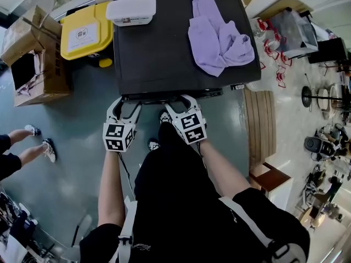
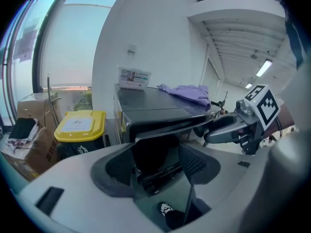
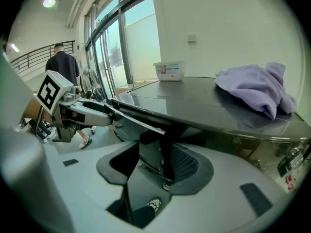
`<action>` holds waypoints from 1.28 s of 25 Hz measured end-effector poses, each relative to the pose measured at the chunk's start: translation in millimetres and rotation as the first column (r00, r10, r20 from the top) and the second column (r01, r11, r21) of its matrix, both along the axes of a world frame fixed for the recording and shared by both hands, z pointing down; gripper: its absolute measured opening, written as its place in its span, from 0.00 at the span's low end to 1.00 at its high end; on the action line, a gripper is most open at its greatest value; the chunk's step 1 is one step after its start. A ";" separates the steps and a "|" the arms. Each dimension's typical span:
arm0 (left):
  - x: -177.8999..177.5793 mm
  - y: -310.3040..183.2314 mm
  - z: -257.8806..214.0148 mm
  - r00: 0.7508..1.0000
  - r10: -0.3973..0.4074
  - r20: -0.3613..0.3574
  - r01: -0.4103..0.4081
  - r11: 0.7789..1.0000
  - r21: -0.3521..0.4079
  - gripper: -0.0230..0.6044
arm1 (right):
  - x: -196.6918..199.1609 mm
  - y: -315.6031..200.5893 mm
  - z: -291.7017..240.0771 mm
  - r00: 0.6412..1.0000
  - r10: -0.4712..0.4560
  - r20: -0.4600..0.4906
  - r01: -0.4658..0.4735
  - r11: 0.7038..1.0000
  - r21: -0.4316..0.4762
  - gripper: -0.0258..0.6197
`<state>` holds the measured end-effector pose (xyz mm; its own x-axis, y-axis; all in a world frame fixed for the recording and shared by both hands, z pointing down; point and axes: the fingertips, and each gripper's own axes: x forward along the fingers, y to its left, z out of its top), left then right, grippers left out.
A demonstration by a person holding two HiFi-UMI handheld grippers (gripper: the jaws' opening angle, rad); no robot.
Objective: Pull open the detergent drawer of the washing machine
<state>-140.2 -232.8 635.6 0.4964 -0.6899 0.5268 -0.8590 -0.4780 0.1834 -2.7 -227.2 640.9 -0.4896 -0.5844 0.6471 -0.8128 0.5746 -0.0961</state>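
— Where is the dark, flat-fronted detergent drawer [image 2: 167, 124]? From the head view we can hardly find it.

— It's at the top of the front of the black-topped washing machine [image 1: 164, 48], jutting out under the lid's edge. Its inside is hidden from us.

— And our grippers?

— Both are released. The left gripper [image 1: 125, 107] gapes just before the drawer front. The right gripper [image 1: 180, 106] has the drawer's edge between its parted jaws and clasps nothing.

— What's around it?

— A crumpled purple cloth [image 1: 216, 37] and a white plastic box [image 1: 130, 11] lie on top, and a yellow-lidded bin [image 1: 86, 34] stands just beside.

You stand on a grey-green floor [image 1: 82, 130]; left of you, a yellow-lidded bin [image 1: 86, 34] sits beside cardboard boxes [image 1: 41, 64], with tall windows [image 3: 109, 47] and a white wall [image 3: 218, 23].
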 end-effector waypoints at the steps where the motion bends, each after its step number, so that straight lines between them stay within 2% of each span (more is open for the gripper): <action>1: 0.3 0.3 0.3 1.000 0.001 0.000 -0.001 1.000 0.001 0.47 | -1.2 0.9 0.8 1.000 -0.008 0.003 0.008 1.000 -0.003 0.36; 10: 0.7 0.3 0.8 1.000 0.005 -0.016 -0.005 1.000 0.001 0.47 | -5.8 -0.1 -0.9 1.000 0.009 0.007 -0.009 1.000 0.002 0.36; 32: -4.0 7.8 0.7 0.998 -0.045 -0.037 0.045 0.999 -0.015 0.47 | -4.8 7.1 0.2 0.999 0.050 -0.017 -0.050 0.999 -0.015 0.36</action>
<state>-144.2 -225.0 636.3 0.4844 -0.7046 0.5186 -0.8721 -0.4361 0.2221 -7.5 -220.2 641.1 -0.4492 -0.5979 0.6639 -0.8421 0.5316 -0.0910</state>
